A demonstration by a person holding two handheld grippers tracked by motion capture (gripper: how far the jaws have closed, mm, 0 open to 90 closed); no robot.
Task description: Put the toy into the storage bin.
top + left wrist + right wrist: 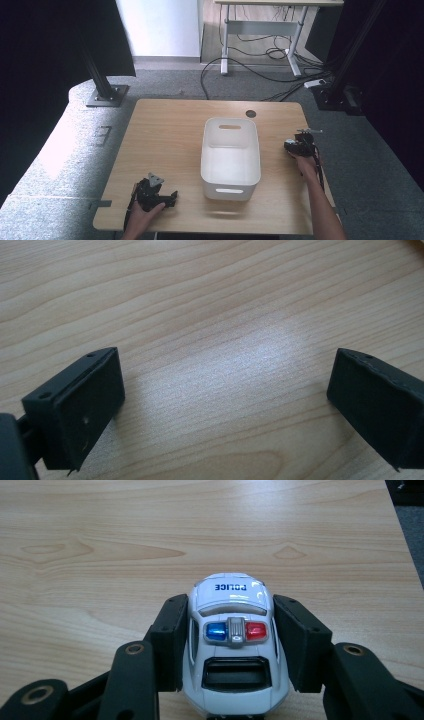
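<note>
A white toy police car [232, 650] with a blue and a red roof light stands on the wooden table [165, 135], nose pointing away from the camera. My right gripper [230, 605] is shut on it, its black pads pressed against both sides of the car. In the high view this right gripper [300, 139] is at the table's right edge, beside the white bin [206, 150]. My left gripper [169, 196] rests near the front left of the table. Its jaws stand wide apart in the left gripper view [225, 360], with bare wood between them.
The white bin is deep, has handle slots, and stands in the middle of the table with nothing visible inside. A dark round grommet [250, 113] sits at the far edge. The table's right edge [402, 535] runs close to the car. Cables and a desk lie beyond.
</note>
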